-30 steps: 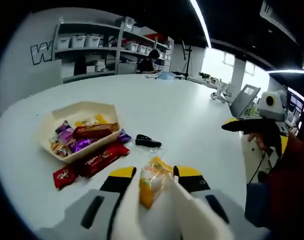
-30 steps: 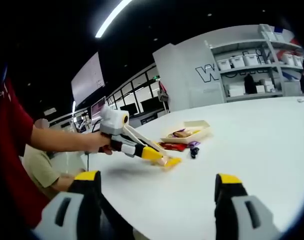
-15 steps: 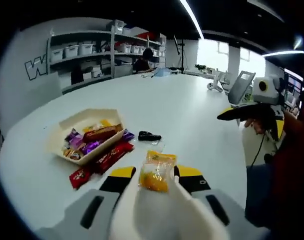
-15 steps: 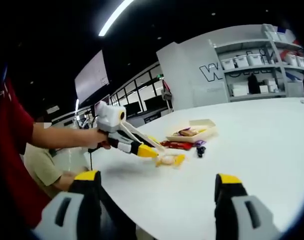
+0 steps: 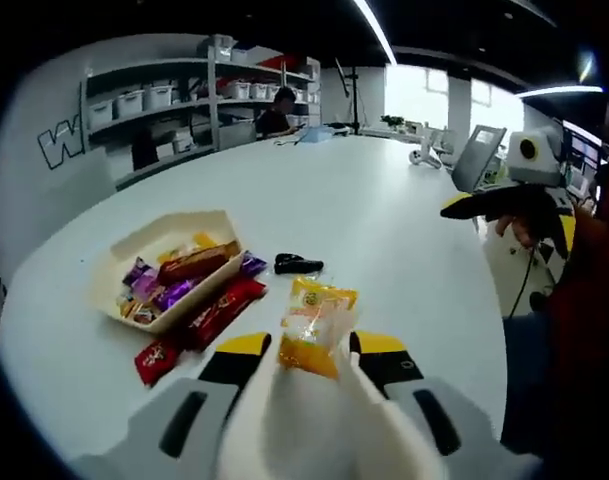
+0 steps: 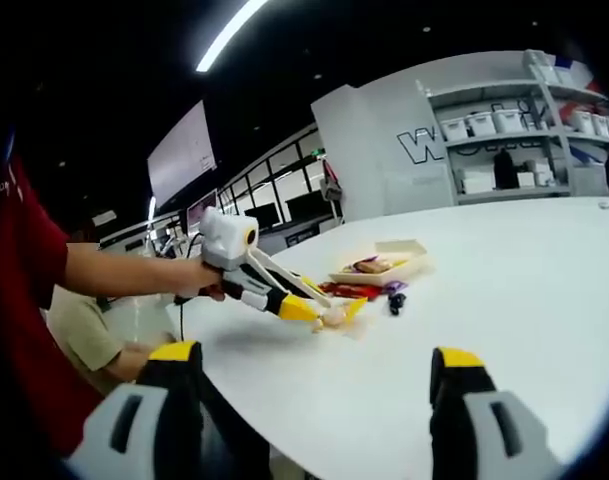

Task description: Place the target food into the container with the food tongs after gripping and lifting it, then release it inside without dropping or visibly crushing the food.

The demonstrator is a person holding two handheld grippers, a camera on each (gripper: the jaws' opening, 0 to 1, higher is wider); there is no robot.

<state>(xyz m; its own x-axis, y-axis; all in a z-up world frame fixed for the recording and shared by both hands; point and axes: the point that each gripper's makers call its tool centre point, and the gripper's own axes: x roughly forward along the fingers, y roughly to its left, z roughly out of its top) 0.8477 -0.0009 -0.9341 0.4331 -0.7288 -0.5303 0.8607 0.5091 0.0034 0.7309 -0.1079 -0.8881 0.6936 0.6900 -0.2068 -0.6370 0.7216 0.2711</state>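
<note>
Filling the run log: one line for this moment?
left gripper: shut on tongs | tongs: holding yellow snack packet above table | container: holds snacks | right gripper: open, idle

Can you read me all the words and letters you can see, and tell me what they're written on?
"W": a big outlined letter on the white wall beside the shelves; the letters after it are hidden.
Red snack wrappers by the container: print too blurred to read.
Yellow packet in the tongs: no print can be read.
</note>
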